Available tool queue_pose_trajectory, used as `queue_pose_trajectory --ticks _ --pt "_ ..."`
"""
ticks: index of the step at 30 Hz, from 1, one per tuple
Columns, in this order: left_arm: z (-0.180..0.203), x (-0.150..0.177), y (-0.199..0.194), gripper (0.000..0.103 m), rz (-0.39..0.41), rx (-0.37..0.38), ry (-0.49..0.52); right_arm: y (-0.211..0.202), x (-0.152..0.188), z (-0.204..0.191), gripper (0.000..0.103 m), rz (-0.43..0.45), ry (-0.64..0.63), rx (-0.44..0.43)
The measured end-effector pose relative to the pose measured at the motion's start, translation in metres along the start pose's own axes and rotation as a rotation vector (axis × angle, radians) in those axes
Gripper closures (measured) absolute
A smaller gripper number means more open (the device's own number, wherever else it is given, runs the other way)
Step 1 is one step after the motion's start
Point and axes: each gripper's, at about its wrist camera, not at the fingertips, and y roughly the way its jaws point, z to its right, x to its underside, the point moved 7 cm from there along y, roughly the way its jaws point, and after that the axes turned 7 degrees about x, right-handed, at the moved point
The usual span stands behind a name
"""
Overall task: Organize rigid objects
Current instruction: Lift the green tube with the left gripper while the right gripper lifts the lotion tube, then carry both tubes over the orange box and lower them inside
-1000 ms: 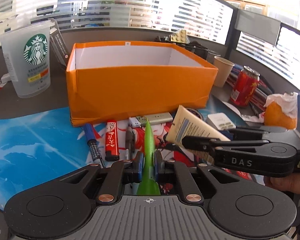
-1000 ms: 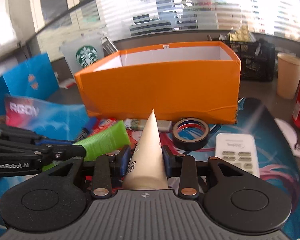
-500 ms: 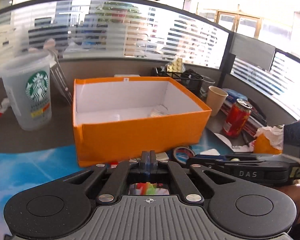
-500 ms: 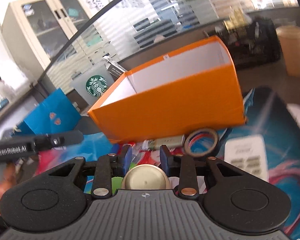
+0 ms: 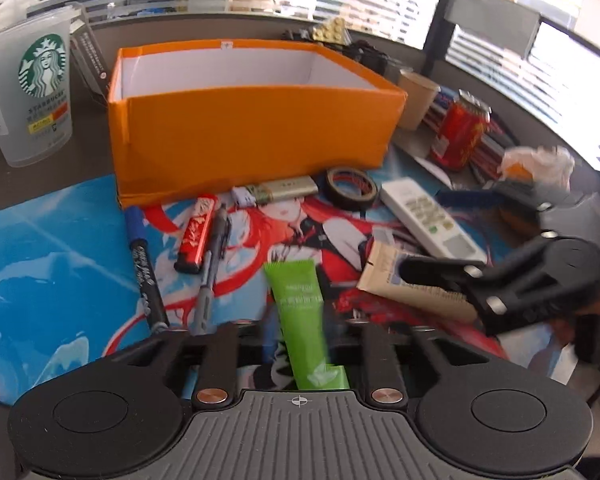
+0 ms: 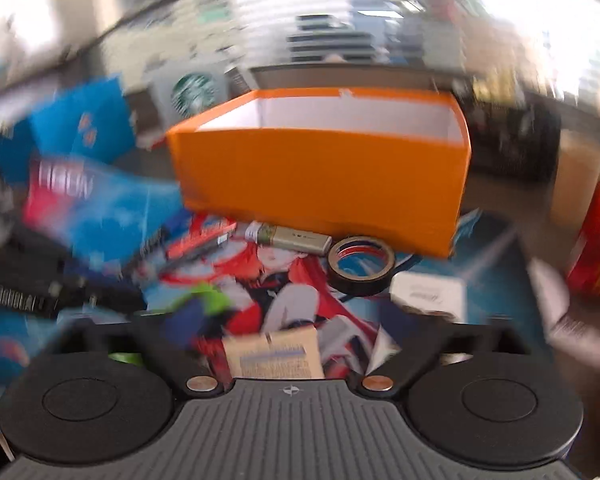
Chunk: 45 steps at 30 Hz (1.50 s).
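A green tube (image 5: 302, 316) lies on the printed mat between the spread fingers of my left gripper (image 5: 300, 332), which is open. A beige tube (image 5: 412, 284) lies to the right under my right gripper (image 5: 440, 276); in the blurred right wrist view the beige tube (image 6: 276, 354) sits between that gripper's (image 6: 284, 340) wide-open fingers. The orange box (image 5: 252, 120) stands open behind the mat, and it shows in the right wrist view (image 6: 324, 176) too.
On the mat lie a blue marker (image 5: 144, 268), red lighter (image 5: 196, 232), pen (image 5: 214, 256), power bank (image 5: 276, 192), tape roll (image 5: 352, 188) and white remote (image 5: 424, 216). A Starbucks cup (image 5: 28, 92), paper cup (image 5: 416, 96) and red can (image 5: 460, 132) stand around.
Both grippers came down to the mat and opened, letting go of the green tube and the beige tube, which now lie flat. The right wrist camera is moving fast.
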Motion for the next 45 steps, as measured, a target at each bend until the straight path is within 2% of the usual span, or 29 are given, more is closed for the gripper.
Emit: queue_pose_trajectory --ticks 1,3,5,7,9,11,12,13,14,15,18,22,24,27,28,29,33,36,40,45 --pt "0.003 0.002 0.002 0.065 -0.008 -0.004 0.015 -0.005 0.002 -0.006 0.005 -0.007 -0.072 0.011" --pt "0.01 0.008 0.005 0.06 -0.023 -0.018 0.057 -0.011 0.009 -0.014 0.013 -0.046 -0.147 0.01" --pt "0.016 0.015 0.012 0.058 -0.047 -0.033 0.094 -0.009 0.018 -0.019 0.037 -0.093 -0.186 -0.01" --pt "0.022 0.021 0.018 0.05 -0.052 -0.039 0.132 -0.003 0.026 -0.02 0.051 -0.142 -0.203 -0.011" --pt "0.03 0.025 0.021 0.031 -0.07 -0.051 0.191 0.005 0.033 -0.013 0.054 -0.18 -0.199 -0.002" --pt "0.039 0.03 0.022 0.022 -0.072 -0.046 0.242 0.009 0.034 -0.008 0.055 -0.186 -0.128 -0.046" --pt "0.04 0.032 0.022 0.021 -0.058 -0.037 0.241 0.01 0.034 -0.004 0.056 -0.186 -0.1 -0.06" --pt "0.041 0.032 0.021 0.023 -0.043 -0.032 0.243 0.01 0.033 -0.003 0.056 -0.183 -0.091 -0.063" --pt "0.041 0.032 0.02 0.038 -0.029 -0.031 0.24 0.011 0.033 -0.004 0.056 -0.182 -0.088 -0.058" --pt "0.041 0.03 0.017 0.069 -0.009 -0.039 0.241 0.011 0.033 -0.005 0.057 -0.185 -0.083 -0.05" --pt "0.037 0.026 0.017 0.071 -0.009 -0.032 0.195 0.011 0.032 -0.01 0.057 -0.177 -0.081 -0.024" --pt "0.032 0.023 0.014 0.072 -0.009 -0.041 0.151 0.011 0.031 -0.007 0.057 -0.17 -0.047 -0.024" --pt "0.027 0.017 0.01 0.075 0.006 -0.038 0.124 0.008 0.029 -0.004 0.057 -0.161 -0.025 -0.029" --pt "0.024 0.006 0.002 0.077 0.042 -0.05 0.116 0.003 0.023 0.0 0.057 -0.14 0.013 -0.038" --pt "0.024 0.002 0.0 0.08 0.052 -0.054 0.115 0.002 0.022 0.001 0.057 -0.133 0.011 -0.035" --pt "0.023 -0.001 -0.002 0.088 0.059 -0.053 0.114 0.0 0.02 0.001 0.057 -0.126 0.011 -0.03" --pt "0.021 -0.003 0.001 0.088 0.052 -0.063 0.11 -0.001 0.012 0.002 0.057 -0.103 0.028 -0.032" --pt "0.017 0.002 0.004 0.088 0.043 -0.042 0.076 -0.002 0.01 0.003 0.058 -0.083 0.058 -0.039" --pt "0.016 -0.009 -0.009 0.089 0.091 -0.039 0.071 -0.008 0.005 0.008 0.058 -0.04 0.117 -0.061" --pt "0.016 -0.029 -0.02 0.093 0.137 -0.056 0.093 -0.012 -0.01 0.01 0.058 -0.001 0.109 -0.046"
